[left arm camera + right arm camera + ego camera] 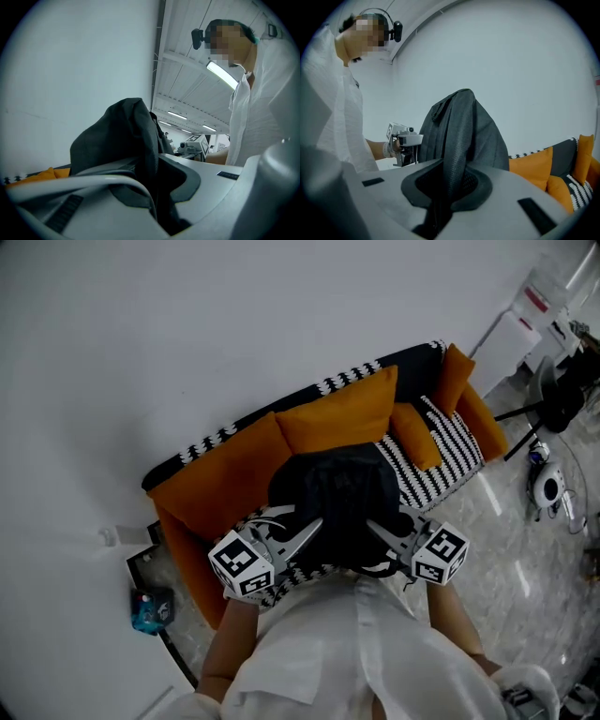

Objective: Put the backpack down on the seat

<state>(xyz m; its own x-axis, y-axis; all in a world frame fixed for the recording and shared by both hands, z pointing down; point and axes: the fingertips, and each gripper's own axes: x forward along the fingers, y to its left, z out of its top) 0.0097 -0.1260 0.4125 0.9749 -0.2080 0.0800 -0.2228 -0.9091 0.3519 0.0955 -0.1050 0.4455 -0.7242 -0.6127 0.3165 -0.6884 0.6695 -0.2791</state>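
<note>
A black backpack (pixel 333 502) hangs between my two grippers, over the striped seat (pixel 441 465) of an orange sofa; whether its bottom touches the seat is hidden. My left gripper (pixel 309 529) is shut on the bag's left side, and in the left gripper view dark fabric (pixel 126 136) is pinched deep between the jaws (pixel 157 197). My right gripper (pixel 380 529) is shut on the right side. In the right gripper view a padded strap (pixel 461 136) runs down into the closed jaws (pixel 447 187), and the left gripper (pixel 404 138) shows beyond the bag.
The sofa has orange back cushions (pixel 337 413) and an orange left arm (pixel 202 493) and stands against a white wall (pixel 187 324). A blue object (pixel 150 608) lies on the floor at the left. A dark stand and white equipment (pixel 548 488) are on the glossy floor at the right.
</note>
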